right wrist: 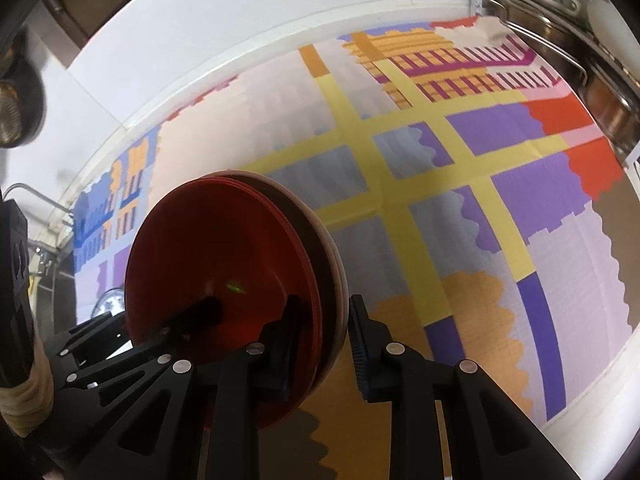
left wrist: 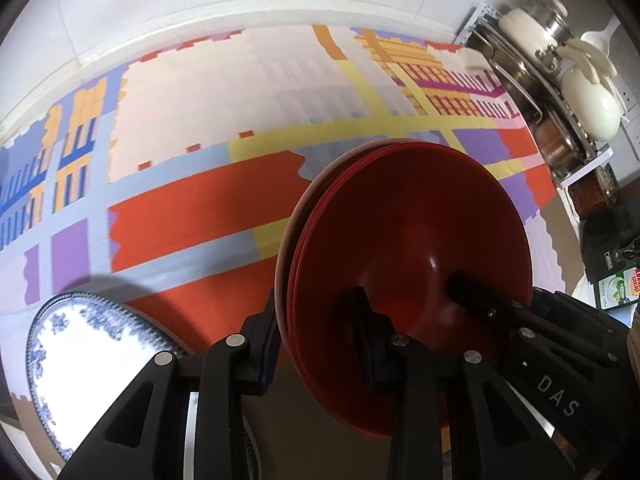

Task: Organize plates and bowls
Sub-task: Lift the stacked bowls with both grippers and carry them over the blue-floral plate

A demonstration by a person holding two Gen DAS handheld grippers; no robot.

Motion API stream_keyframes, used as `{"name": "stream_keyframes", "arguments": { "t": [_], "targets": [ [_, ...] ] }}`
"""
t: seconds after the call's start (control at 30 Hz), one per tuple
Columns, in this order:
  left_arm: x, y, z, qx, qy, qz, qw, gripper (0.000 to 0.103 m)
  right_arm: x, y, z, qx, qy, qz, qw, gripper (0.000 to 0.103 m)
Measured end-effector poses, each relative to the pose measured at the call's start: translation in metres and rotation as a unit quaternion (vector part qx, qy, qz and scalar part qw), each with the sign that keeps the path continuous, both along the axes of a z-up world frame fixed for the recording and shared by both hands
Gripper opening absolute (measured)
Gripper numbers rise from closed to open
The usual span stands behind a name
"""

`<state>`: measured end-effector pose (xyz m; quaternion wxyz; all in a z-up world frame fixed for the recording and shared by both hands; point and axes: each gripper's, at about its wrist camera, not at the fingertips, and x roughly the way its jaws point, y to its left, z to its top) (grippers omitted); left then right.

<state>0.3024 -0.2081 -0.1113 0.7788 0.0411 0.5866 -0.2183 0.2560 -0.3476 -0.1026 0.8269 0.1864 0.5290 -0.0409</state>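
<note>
Gripping the red bowl stack rim, the left hand-held gripper holds it tilted. Right hand-held gripper clamps the opposite rim above the desk.

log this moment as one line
left tool: straddling red bowl stack rim | right tool: straddling opposite rim | blue-patterned plate: on table

Black tongs with silver rivets, lettered "DAS".

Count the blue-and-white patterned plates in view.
1. The blue-and-white plate lies on the patterned mat, low left in the left wrist view, beside the red bowl stack. More may be hidden behind the stack.
</note>
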Motion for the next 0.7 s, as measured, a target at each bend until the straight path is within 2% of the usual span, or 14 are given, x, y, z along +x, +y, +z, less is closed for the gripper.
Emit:
{"name": "stream_keyframes", "arguments": {
  "t": [0.3,0.7],
  "targets": [
    [-0.013,0.055,0.028,-0.009,-0.023,0.052,0.9984,0.032,-0.001,0.053,0.027,-0.006,-0.03,0.06,0.998,0.025],
    [-0.037,0.148,0.041,0.002,-0.033,0.133,0.9906,0.032,-0.002,0.134,0.032,0.003,-0.03,0.141,0.99,0.025]
  ]
}}
